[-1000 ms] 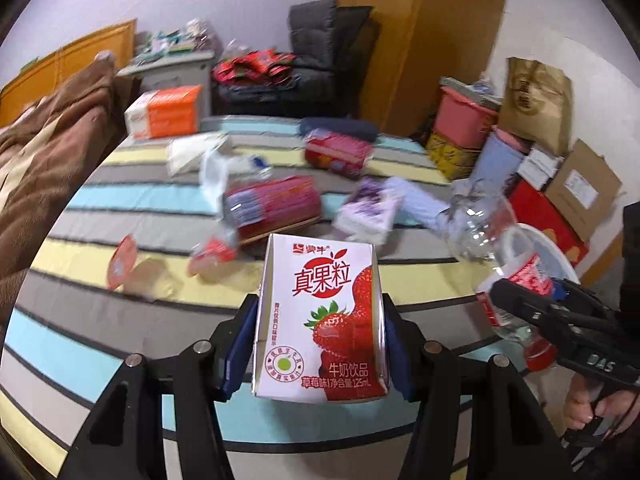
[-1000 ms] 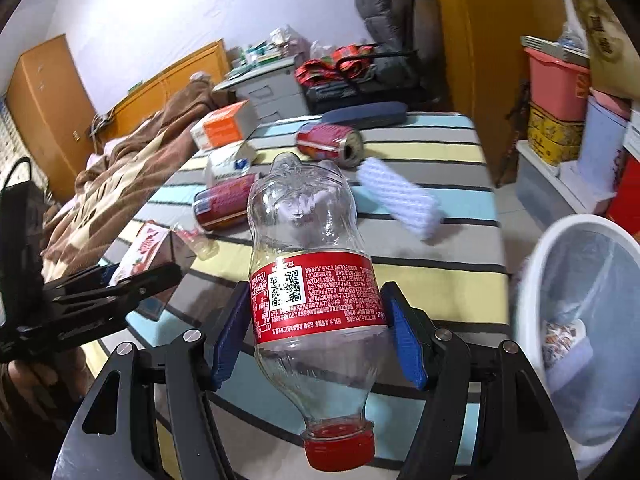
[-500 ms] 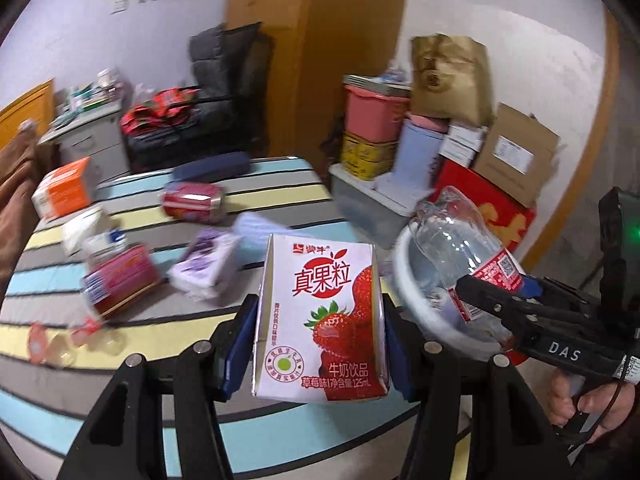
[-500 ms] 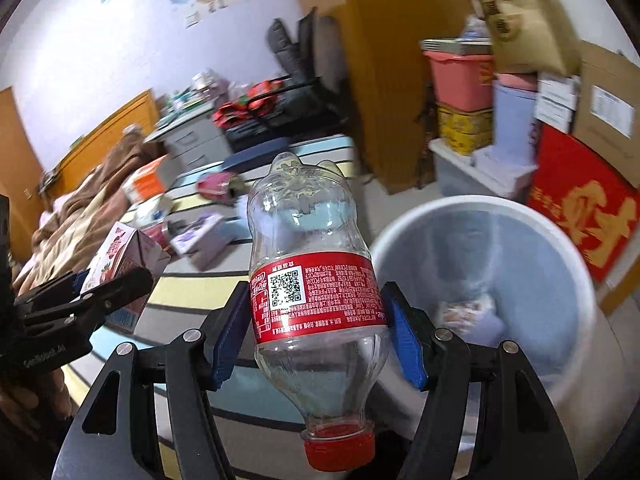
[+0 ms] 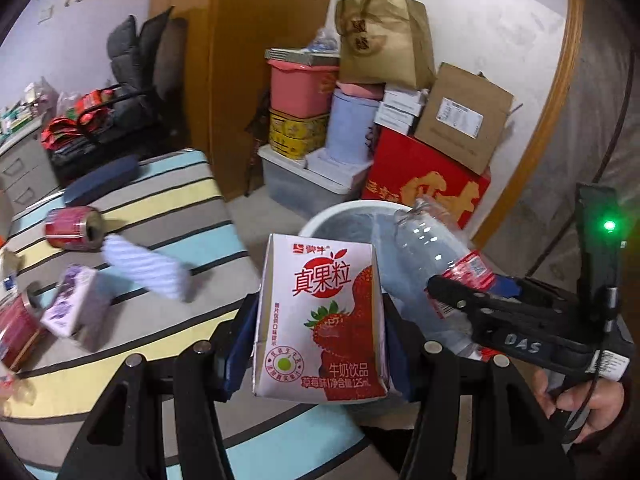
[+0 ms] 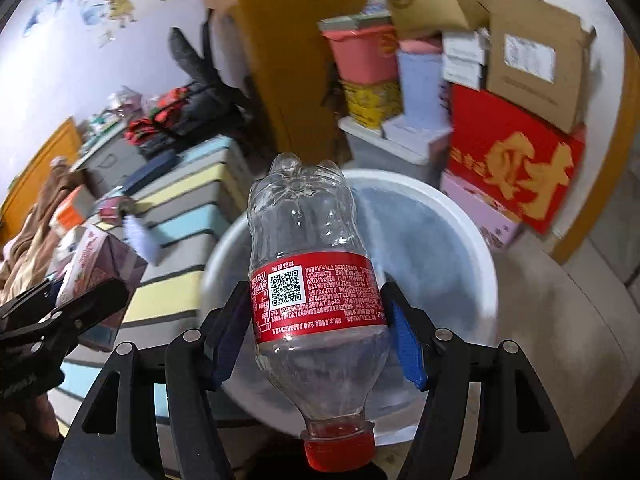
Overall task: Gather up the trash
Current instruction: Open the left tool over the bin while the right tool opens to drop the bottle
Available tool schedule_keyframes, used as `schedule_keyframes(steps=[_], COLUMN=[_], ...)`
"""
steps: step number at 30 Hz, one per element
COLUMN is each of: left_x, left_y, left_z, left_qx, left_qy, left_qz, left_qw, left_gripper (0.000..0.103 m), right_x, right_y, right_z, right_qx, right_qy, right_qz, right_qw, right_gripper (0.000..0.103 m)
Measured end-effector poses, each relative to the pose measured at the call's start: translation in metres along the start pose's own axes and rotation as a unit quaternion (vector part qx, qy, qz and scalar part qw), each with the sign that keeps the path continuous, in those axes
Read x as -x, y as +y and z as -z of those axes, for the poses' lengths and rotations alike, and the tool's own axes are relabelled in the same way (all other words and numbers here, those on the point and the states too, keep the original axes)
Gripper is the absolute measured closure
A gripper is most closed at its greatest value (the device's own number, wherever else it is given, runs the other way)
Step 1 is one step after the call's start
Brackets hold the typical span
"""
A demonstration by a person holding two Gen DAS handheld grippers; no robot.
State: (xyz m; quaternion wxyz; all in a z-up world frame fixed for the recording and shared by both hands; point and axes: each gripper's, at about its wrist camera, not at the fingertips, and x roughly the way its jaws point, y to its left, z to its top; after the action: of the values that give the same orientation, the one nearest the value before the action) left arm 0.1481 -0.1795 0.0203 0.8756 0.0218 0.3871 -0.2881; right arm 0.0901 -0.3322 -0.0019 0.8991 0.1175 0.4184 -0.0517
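My left gripper (image 5: pixel 318 344) is shut on a strawberry milk carton (image 5: pixel 320 316), held upright beside the striped bed (image 5: pixel 168 200). My right gripper (image 6: pixel 316 320) is shut on an empty clear plastic bottle (image 6: pixel 312 280) with a red label and red cap, cap toward the camera, held over the white trash bin (image 6: pixel 472 240). The bin also shows in the left wrist view (image 5: pixel 344 214), behind the carton, with the bottle (image 5: pixel 424 256) and the right gripper (image 5: pixel 480 308) over it. The left gripper with the carton (image 6: pixel 100 264) shows at the left of the right wrist view.
On the bed lie a red can (image 5: pixel 72 228), a white-blue wrapper (image 5: pixel 148 266), a purple carton (image 5: pixel 76 308) and another red can (image 5: pixel 16 328). Stacked boxes, a red box (image 5: pixel 424 180) and pink bin (image 5: pixel 304 88) stand behind the trash bin.
Both grippers have swung right, away from the bed toward the trash bin. The bottle now hangs over the bin's opening; the carton has come up beside the bin. Both grips are unchanged.
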Motion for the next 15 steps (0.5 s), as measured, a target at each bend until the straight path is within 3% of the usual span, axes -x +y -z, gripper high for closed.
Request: schedule_keyframes(steps=[11, 15], left_x=[-0.042, -0.045], left_y=[-0.024, -0.026], left_z=[-0.008, -0.009], left_qx=[-0.012, -0.01], left_qy=[0.038, 0.037], left_qz=[0.025, 0.025], left_qw=[0.9989, 0.9989], left_gripper=[0.042, 0.028], right_x=[-0.024, -0.024], right_y=[-0.022, -0.028], right_z=[-0.005, -0.006], right_qx=[-0.005, -0.009], right_qy=[0.046, 0.042], right_qz=[0.025, 0.029], right_qw=[0.999, 0.999], right_gripper=[0.036, 0.036])
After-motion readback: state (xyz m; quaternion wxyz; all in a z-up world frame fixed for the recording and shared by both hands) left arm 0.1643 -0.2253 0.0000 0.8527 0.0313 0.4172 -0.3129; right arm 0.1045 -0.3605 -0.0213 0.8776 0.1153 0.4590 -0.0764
